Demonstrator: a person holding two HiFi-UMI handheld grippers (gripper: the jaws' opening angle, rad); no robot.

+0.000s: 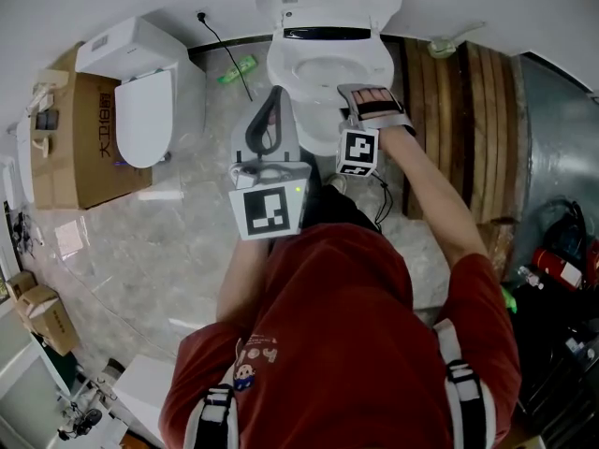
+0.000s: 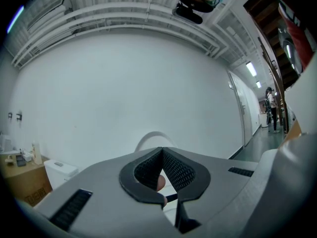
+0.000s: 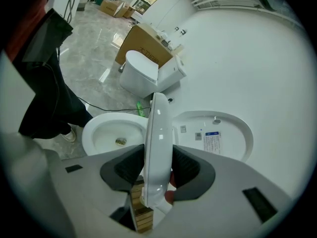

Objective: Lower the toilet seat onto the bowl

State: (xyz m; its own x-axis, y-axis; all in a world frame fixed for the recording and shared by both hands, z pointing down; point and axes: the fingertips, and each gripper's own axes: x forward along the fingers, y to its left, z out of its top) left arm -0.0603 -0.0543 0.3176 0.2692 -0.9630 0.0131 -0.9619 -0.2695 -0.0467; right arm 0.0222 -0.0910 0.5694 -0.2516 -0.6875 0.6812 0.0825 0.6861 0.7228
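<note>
At twelve o'clock in the head view, open oval toilet bowl [image 1: 281,68] of glossy white ceramic, lid [image 3: 233,133] raised behind, smooth hard toilet seat [image 3: 158,148] standing edge-on between them. Pinched at the seat's rim by the right gripper [image 3: 158,171] jaws, so likely mid-lowering; calls next for a slow downward arc, gentle at contact. Left gripper [image 2: 162,155] at nine o'clock from it, jaws pressed together, empty.

The toilet seat [image 3: 157,148] and the bowl [image 3: 111,133] are finished in glossy white. The right tongs [image 3: 157,168] are moulded in light grey, with dark grey pads [image 3: 186,166]. A black-and-white square pattern is printed on the marker cube [image 1: 272,210]. Left of the bowl, the floor [image 1: 187,241] is marbled grey. Right of the bowl, the wooden slats [image 1: 459,129] are brown.
</note>
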